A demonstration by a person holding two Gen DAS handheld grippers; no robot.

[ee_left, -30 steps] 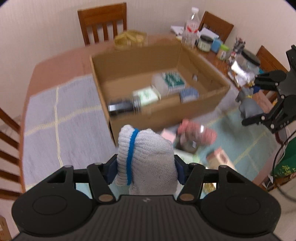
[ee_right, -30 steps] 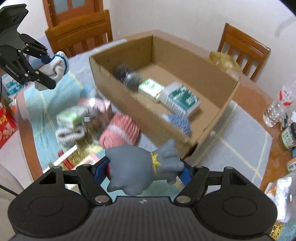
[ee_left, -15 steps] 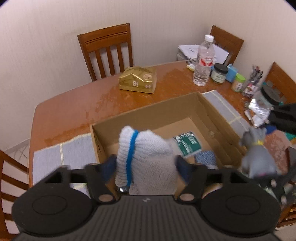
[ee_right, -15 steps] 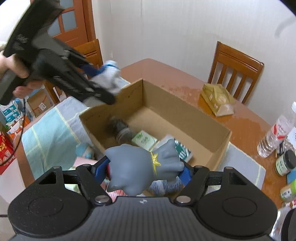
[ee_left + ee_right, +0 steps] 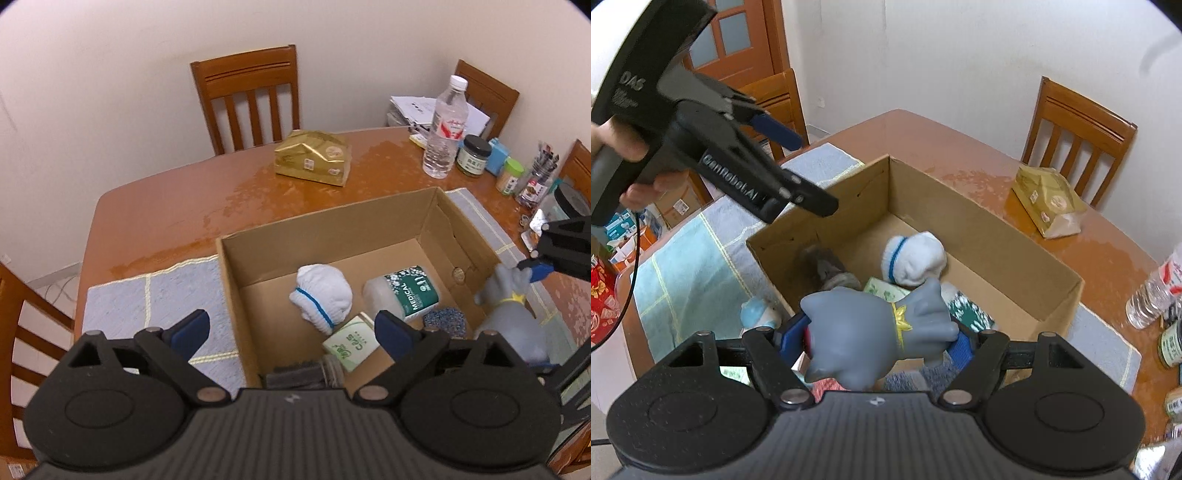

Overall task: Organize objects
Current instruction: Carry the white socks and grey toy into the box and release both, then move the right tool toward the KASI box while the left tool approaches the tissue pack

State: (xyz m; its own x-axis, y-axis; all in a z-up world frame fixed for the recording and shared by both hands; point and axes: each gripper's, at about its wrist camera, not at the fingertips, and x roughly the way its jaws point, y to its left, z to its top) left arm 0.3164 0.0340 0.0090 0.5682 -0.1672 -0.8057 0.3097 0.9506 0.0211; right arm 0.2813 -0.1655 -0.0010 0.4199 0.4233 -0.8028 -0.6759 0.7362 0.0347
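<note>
A cardboard box (image 5: 332, 225) (image 5: 997, 229) stands open on the wooden table. Inside it lies a white glove roll with a blue band (image 5: 320, 295) (image 5: 912, 258), beside a green tissue pack (image 5: 351, 341), a medical pack (image 5: 406, 291) and a dark jar (image 5: 827, 269). My left gripper (image 5: 291, 332) hovers over the box's near left corner, its jaws still opening and nothing between them. My right gripper (image 5: 875, 336) is shut on a grey toy animal with a yellow bow (image 5: 871, 332) (image 5: 513, 317), held above the box's near right wall.
A gold house-shaped box (image 5: 314, 157) sits on the table (image 5: 166, 218) behind the cardboard box. A water bottle (image 5: 445, 129), jars and a pen cup (image 5: 535, 181) crowd the far right. Wooden chairs (image 5: 251, 99) ring the table. Placemats and loose items lie left of the box in the right wrist view.
My left gripper moved over the box, opened and let the white glove roll go; it now lies in the box. My right gripper carried the grey toy up to the box.
</note>
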